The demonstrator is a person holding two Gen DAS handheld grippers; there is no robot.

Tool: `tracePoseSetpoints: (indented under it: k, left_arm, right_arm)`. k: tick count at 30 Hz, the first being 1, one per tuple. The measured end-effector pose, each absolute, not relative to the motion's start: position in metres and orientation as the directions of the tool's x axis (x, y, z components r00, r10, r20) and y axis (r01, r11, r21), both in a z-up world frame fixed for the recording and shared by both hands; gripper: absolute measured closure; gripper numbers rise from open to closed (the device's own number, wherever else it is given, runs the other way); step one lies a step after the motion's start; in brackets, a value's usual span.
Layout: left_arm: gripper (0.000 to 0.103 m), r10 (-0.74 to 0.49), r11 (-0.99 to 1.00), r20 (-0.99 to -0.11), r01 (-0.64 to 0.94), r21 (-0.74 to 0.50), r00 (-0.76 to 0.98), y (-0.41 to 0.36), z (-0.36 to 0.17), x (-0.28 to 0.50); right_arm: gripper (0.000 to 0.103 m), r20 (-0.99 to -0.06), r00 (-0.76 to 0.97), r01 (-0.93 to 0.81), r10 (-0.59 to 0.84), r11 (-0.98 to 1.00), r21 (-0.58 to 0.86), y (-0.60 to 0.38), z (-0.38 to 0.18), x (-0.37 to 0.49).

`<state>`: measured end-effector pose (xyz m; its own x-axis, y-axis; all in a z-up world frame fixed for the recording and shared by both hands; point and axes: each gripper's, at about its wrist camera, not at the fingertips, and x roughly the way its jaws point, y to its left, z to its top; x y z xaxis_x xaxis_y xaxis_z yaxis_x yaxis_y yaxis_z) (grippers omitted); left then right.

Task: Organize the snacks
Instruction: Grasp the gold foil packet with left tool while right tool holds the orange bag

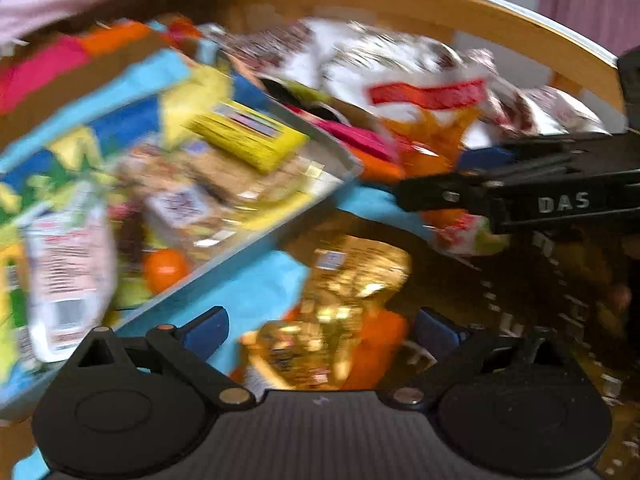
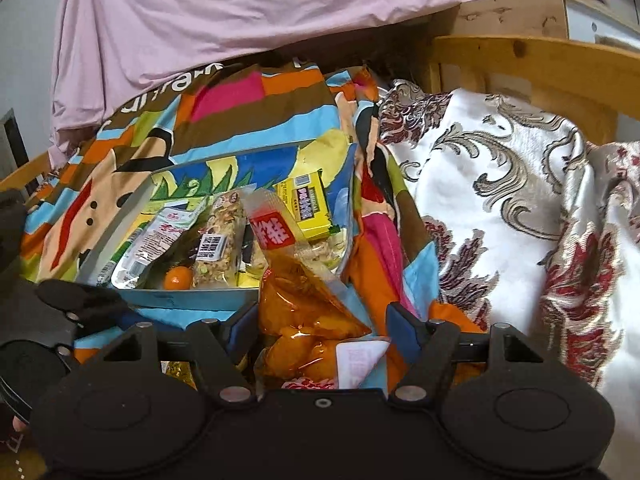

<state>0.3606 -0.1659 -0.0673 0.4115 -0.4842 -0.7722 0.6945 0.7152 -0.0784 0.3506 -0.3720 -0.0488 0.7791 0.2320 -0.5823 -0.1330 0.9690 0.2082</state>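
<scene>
My right gripper (image 2: pixel 322 328) is shut on a clear bag of orange snacks (image 2: pixel 304 308) with a red label, held up in front of the tin. The open tin (image 2: pixel 168 300) with a blue rim holds a yellow box (image 2: pixel 306 204), a nut bar (image 2: pixel 220 240), a white packet (image 2: pixel 148 240) and a small orange (image 2: pixel 178 278). The left wrist view is blurred. There my left gripper (image 1: pixel 322 328) stands open over a gold packet (image 1: pixel 352 280) that lies between its fingers without touching the pads. The tin (image 1: pixel 240 256) sits to its left. The right gripper (image 1: pixel 460 196) reaches in from the right.
A many-coloured cloth (image 2: pixel 248 120) lies under the tin. White brocade fabric (image 2: pixel 500 200) is heaped on the right, and a pink sheet (image 2: pixel 240 8) hangs behind. A wooden rail (image 2: pixel 540 60) runs along the far right side.
</scene>
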Motion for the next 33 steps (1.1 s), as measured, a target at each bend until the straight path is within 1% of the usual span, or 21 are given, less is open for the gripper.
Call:
tracePoseSetpoints:
  k: [1,3,5,10,14,17,19,23,25,30,32,33]
  left_arm:
    - [0.007,-0.508,0.696,-0.781,0.708,-0.122,0.364,-0.168,-0.069,0.365]
    - [0.007,-0.523,0.678,-0.796,0.715,-0.170,0.306,-0.172,-0.072,0.370]
    - [0.008,-0.517,0.667,-0.803,0.728,-0.160,0.297,-0.175,-0.073,0.371]
    - [0.022,-0.497,0.699,-0.807,0.699,-0.153,0.320,-0.172,-0.074,0.372]
    - [0.029,-0.480,0.736,-0.810,0.657,-0.162,0.338,-0.168,-0.069,0.371]
    - [0.037,-0.460,0.760,-0.816,0.631,-0.156,0.351,-0.168,-0.067,0.374]
    - [0.041,-0.445,0.781,-0.818,0.604,-0.156,0.364,-0.169,-0.067,0.376]
    - [0.044,-0.426,0.813,-0.820,0.559,-0.162,0.382,-0.170,-0.066,0.378]
    - [0.047,-0.418,0.832,-0.820,0.527,-0.174,0.390,-0.169,-0.066,0.379]
    - [0.055,-0.397,0.892,-0.825,0.379,-0.245,0.402,-0.159,-0.063,0.382]
    - [0.060,-0.382,0.911,-0.825,0.321,-0.260,0.415,-0.154,-0.061,0.380]
    - [0.063,-0.377,0.916,-0.822,0.301,-0.264,0.427,-0.152,-0.060,0.377]
  right_arm:
    - [0.032,-0.581,0.777,-0.136,0.241,0.966,0.220,-0.372,-0.050,0.352]
    - [0.032,-0.581,0.772,-0.138,0.258,0.960,0.243,-0.373,-0.052,0.356]
    - [0.032,-0.583,0.769,-0.137,0.262,0.958,0.250,-0.374,-0.053,0.358]
    - [0.032,-0.570,0.778,-0.134,0.262,0.957,0.257,-0.375,-0.050,0.356]
    - [0.032,-0.565,0.783,-0.129,0.260,0.957,0.262,-0.376,-0.048,0.353]
    - [0.032,-0.569,0.781,-0.119,0.256,0.957,0.266,-0.376,-0.049,0.353]
    - [0.032,-0.572,0.779,-0.114,0.255,0.956,0.271,-0.377,-0.050,0.353]
    - [0.032,-0.574,0.779,-0.112,0.254,0.956,0.271,-0.376,-0.050,0.353]
    - [0.032,-0.572,0.779,-0.113,0.257,0.955,0.274,-0.376,-0.050,0.353]
    - [0.032,-0.568,0.779,-0.118,0.264,0.953,0.281,-0.376,-0.048,0.351]
    - [0.032,-0.566,0.779,-0.120,0.270,0.950,0.288,-0.376,-0.047,0.349]
    - [0.032,-0.565,0.779,-0.121,0.272,0.950,0.289,-0.376,-0.046,0.347]
